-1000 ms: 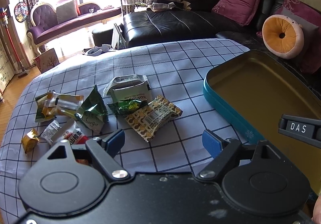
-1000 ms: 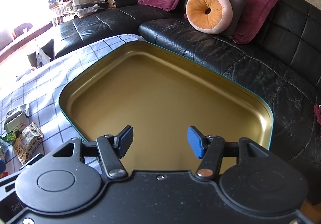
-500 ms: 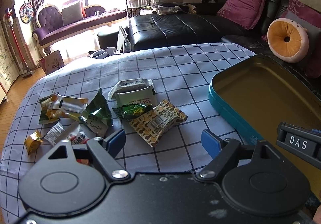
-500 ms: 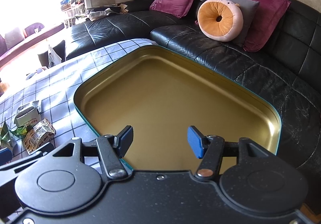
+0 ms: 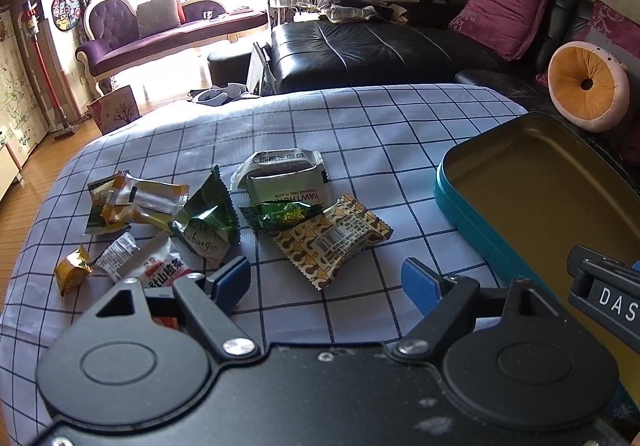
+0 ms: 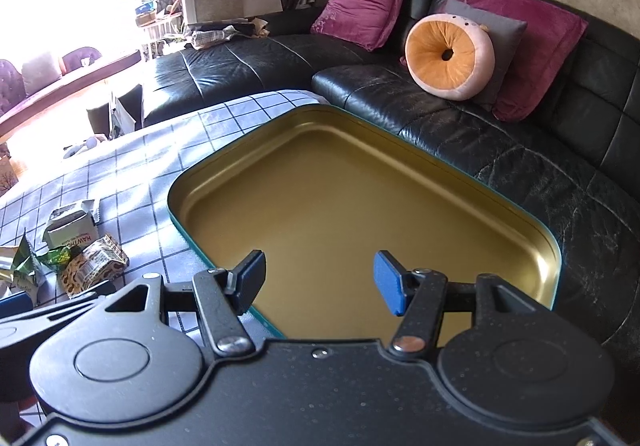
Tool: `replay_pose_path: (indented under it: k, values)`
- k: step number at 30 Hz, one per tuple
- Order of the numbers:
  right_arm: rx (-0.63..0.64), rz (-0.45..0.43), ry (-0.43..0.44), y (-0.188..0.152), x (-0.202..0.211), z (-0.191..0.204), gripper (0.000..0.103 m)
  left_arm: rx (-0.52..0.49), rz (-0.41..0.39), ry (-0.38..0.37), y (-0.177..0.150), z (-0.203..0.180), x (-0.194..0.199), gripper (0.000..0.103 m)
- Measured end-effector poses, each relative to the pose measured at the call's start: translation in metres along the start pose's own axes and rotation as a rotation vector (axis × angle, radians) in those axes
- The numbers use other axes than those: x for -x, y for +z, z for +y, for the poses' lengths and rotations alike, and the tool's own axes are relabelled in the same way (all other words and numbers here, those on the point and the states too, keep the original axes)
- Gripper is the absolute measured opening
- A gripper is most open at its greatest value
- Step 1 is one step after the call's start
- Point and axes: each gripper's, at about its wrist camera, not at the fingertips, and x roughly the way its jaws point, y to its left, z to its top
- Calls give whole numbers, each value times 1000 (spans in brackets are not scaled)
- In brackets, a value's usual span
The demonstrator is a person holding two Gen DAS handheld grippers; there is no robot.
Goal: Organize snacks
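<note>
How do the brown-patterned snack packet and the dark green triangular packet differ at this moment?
The brown-patterned packet is a flat rectangular pillow with a barcode label facing up; the dark green packet is a shiny, puffed triangular pouch with script lettering. The brown one lies nearer the teal tin, right of the pile; the green one sits further left, among the yellow-wrapped snacks. Both lie on the checked tablecloth, outside the tin, ungrasped.

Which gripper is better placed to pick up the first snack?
Left. The left gripper is open just short of the brown patterned packet; the right gripper hangs open over the empty tin.
</note>
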Motion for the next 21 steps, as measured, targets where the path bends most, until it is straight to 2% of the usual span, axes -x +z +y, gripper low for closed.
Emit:
replay_pose_path:
  k: [10,13,18,21]
  values:
    - [3,1,7,-2,-5,0,63,24,23,13,4,3,-2,86]
    - [2,4,10,-1,-6,-1,63,28,31,3,4,5,-3,79]
    - [17,-7,30,-1,-5,4,63,-13,-33,42,4,5,4,77]
    - [46,-34,53,-3,2,12,63,6,-50,73,5,14,7,77]
